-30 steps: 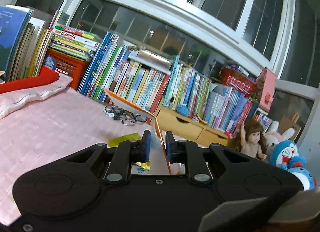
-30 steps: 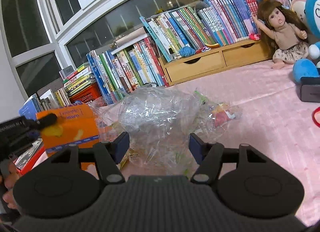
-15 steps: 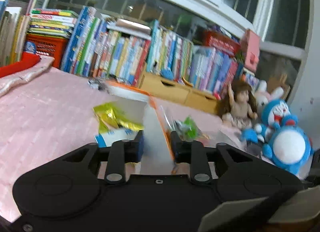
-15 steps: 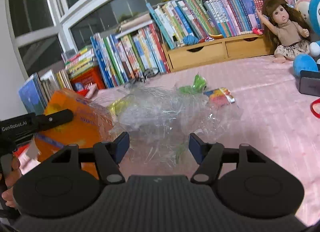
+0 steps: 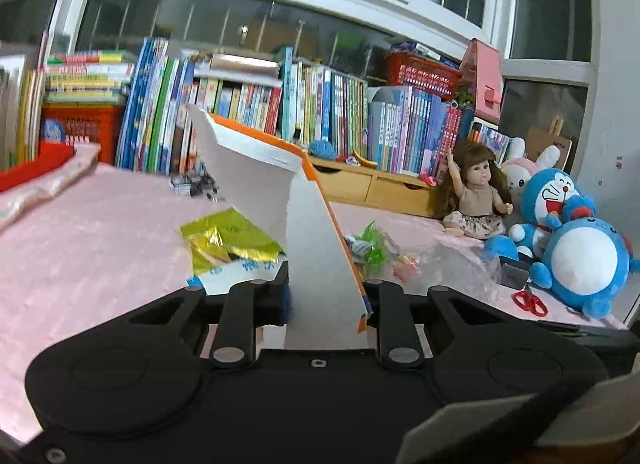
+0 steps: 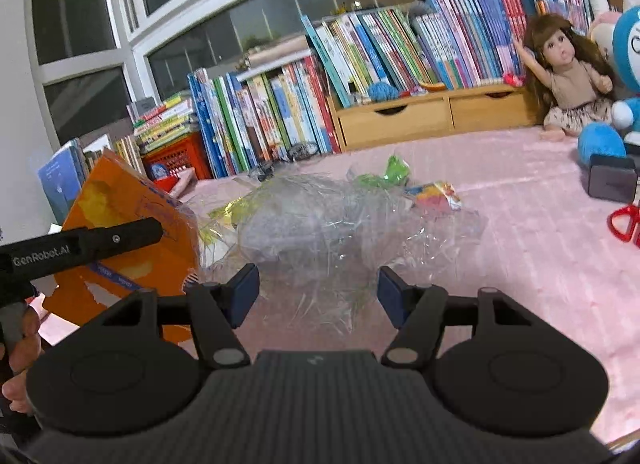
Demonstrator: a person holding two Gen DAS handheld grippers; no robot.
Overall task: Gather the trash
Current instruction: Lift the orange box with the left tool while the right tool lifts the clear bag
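Note:
An orange and white cardboard box (image 5: pixel 308 232) stands tilted between the fingers of my left gripper (image 5: pixel 328 296), whose jaws are spread wide around it. The right wrist view shows the same box (image 6: pixel 120 204) at the left, with a left gripper finger (image 6: pixel 100 240) lying across it. My right gripper (image 6: pixel 318 292) is open, just short of a crumpled clear plastic bag (image 6: pixel 320 224) on the pink bed cover. A yellow foil wrapper (image 5: pixel 224 236), a green wrapper (image 6: pixel 394 172) and a colourful wrapper (image 6: pixel 434 194) lie around the bag.
Rows of books (image 6: pixel 360 64) and wooden drawers (image 6: pixel 432 118) line the back under the window. A doll (image 6: pixel 568 80) and blue plush toys (image 5: pixel 584 260) sit at the right. Red scissors (image 6: pixel 624 222) and a black box (image 6: pixel 612 182) lie near them.
My left gripper's jaws have spread apart around the box while it swung right and lower. The right gripper has come a little closer to the plastic bag and stays open.

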